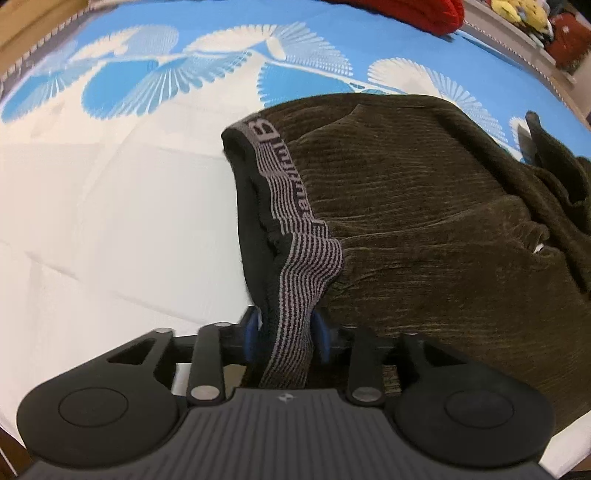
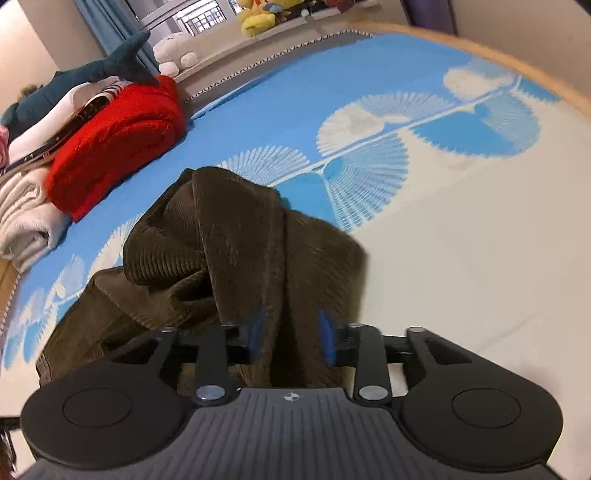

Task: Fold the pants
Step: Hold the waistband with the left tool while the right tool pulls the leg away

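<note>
**Observer:** Bedspread [image 1: 110, 206], blue and white with fan-shaped prints, is filling the background of both views. Folded red blanket [image 2: 118, 147] is sitting at upper left of the right wrist view, a shark plush [image 2: 92, 70] lying on the pile behind it, yellow plush toys [image 2: 256, 18] lining the shelf at top centre.

**Recorder:** Where are the pants lying?

**Observer:** Brown corduroy pants [image 1: 424, 229] are spreading over the centre and right of the left wrist view, resting on the bedspread. Their striped grey-and-black waistband [image 1: 295, 266] is running from the frame's middle down to the bottom centre.

**Recorder:** Left gripper?

**Observer:** Left gripper [image 1: 286, 334] is sitting at bottom centre, its jaws standing partly apart with the waistband passing between the blue pads [image 1: 323, 336]. I cannot tell whether the pads are pressing on it.

**Recorder:** And the right?

**Observer:** Right gripper [image 2: 291, 336] is showing the same posture at bottom centre, jaws partly parted, a bunched fold of corduroy rising between them. Motion blur is smearing the pads; grip or release, I cannot tell.
</note>
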`<state>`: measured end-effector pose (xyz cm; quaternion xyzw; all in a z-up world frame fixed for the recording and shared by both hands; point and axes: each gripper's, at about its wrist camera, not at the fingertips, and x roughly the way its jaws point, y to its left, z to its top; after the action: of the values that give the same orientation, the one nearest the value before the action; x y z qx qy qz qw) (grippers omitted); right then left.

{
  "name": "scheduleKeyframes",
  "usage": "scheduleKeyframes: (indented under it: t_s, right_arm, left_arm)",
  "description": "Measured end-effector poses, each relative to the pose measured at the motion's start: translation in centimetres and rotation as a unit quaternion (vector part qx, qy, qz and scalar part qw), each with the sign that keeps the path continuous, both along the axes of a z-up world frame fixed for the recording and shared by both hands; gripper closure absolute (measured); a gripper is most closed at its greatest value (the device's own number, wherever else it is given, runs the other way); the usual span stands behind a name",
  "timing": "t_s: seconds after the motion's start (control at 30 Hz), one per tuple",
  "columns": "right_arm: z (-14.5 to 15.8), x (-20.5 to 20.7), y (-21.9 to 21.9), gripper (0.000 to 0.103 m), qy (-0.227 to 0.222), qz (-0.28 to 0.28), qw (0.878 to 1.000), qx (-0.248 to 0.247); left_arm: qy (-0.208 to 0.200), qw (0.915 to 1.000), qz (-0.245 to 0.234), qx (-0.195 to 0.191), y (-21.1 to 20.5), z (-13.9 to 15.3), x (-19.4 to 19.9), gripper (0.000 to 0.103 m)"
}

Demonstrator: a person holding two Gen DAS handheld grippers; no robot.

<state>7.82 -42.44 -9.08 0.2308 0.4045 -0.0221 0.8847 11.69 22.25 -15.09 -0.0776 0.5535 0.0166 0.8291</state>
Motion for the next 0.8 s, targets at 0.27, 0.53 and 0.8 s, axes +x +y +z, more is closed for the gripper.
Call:
scheduleKeyframes:
  t_s: [0.27,0.53,0.8]
  right_arm:
    - [-5.0,5.8,2.3,0.056,0.046,0.004,0.998,0.03]
    - [-4.3,7.7,3.8,0.092,0.024,0.013,1.0,0.015]
    - [3.9,-1.6,-2.3,0.093,-0.122,-0.213,0.964,-0.103]
  left_arm:
    - [0.03,0.9992,-0.02,-0.016,-0.2,-1.5,1.0,0.047]
    - [0.034,0.9973,-0.055,0.033,-1.8,-2.6,1.7,0.068]
    - [-0.036,0.998,-0.031,0.041,-1.0,0.0,0.3,0.082]
